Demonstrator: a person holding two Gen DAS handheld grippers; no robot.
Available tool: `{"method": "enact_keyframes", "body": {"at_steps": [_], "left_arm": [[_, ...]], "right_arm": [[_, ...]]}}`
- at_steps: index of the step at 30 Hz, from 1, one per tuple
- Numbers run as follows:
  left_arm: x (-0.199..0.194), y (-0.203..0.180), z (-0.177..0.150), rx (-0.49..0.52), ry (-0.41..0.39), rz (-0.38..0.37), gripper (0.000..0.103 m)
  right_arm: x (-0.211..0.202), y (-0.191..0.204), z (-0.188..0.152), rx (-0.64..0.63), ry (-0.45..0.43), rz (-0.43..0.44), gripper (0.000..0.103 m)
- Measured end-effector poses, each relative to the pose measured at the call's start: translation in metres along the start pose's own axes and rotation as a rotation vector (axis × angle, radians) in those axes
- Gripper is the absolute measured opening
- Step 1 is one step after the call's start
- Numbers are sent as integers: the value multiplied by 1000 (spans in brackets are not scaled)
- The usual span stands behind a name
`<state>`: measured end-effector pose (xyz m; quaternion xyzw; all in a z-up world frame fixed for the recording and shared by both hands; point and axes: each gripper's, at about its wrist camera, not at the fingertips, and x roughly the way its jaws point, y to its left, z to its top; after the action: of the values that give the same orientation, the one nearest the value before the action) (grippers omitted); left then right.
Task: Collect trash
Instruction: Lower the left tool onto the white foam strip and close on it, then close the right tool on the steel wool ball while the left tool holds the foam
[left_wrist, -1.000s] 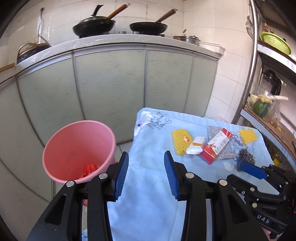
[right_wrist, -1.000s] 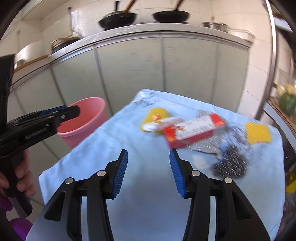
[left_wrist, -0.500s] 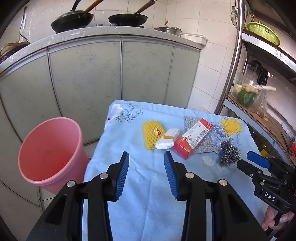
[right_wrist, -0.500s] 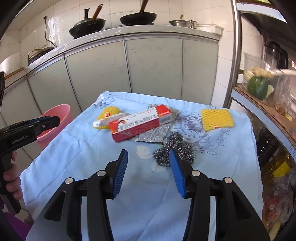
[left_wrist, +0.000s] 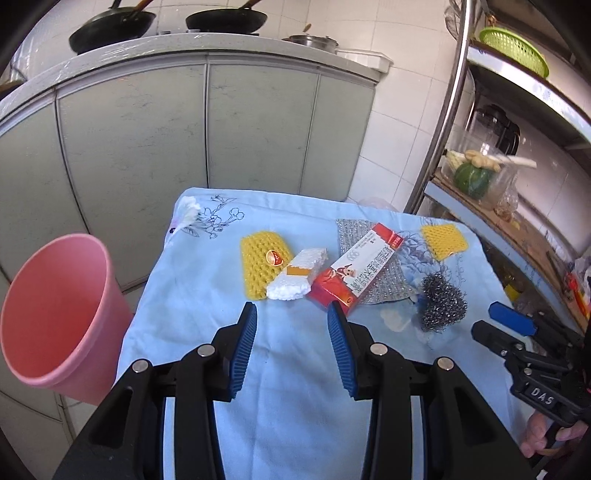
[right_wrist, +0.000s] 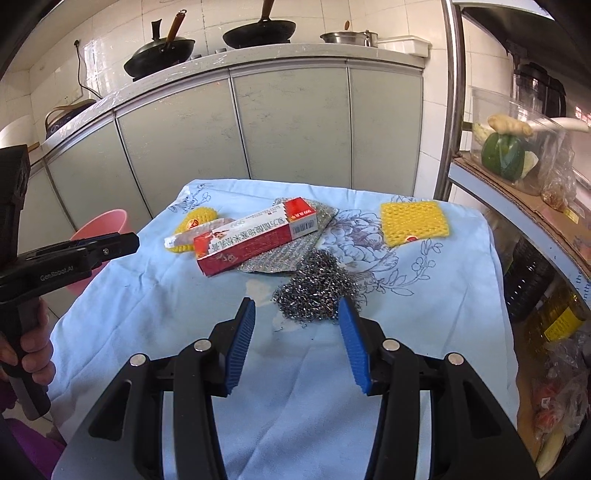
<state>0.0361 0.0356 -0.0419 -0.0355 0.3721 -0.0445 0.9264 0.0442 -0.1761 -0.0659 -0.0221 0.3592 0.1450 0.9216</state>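
Hovering over the near half of a pale blue cloth (left_wrist: 192, 332), the left gripper (left_wrist: 291, 314) has its blue-padded jaws parted about halfway with nothing between them; just beyond its tips lie a white foam sleeve (left_wrist: 297, 275) and, touching it on the left, a yellow foam net (left_wrist: 260, 264). The right gripper (right_wrist: 297, 310), also held apart with empty jaws, hangs just short of a steel wool scourer (right_wrist: 314, 288), which sits a little right of the cloth's middle. Farther off, a red and white carton (right_wrist: 255, 236) rests tilted across a silvery mesh sheet (right_wrist: 306, 229), and a second yellow foam net (right_wrist: 413, 223) lies alone toward the far right corner. A pink bucket (left_wrist: 51, 314) stands on the floor just beside the table's left edge, in front of grey-green cabinet doors (left_wrist: 255, 129).
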Motion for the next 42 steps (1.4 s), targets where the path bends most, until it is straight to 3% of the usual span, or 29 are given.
{"method": "enact_keyframes", "body": {"at_steps": [6,21,27,32,42], "left_arm": [[21,-10,4,169,41,71,39],[71,-44,6,502,62,173,39],[76,-40,6,484,66,167,22],[66,-36,7,453,33,141,20],[34,-23,7,253,38,25,20]], "right_arm": [[1,-11,-1,23,7,-13,55],[16,-24,-1,65,64,-48,56],[17,-27,-1,74,69,-59,56],[18,-27,-2,78,74,-58,56],[26,-39,-2,174,111,-8,56]]}}
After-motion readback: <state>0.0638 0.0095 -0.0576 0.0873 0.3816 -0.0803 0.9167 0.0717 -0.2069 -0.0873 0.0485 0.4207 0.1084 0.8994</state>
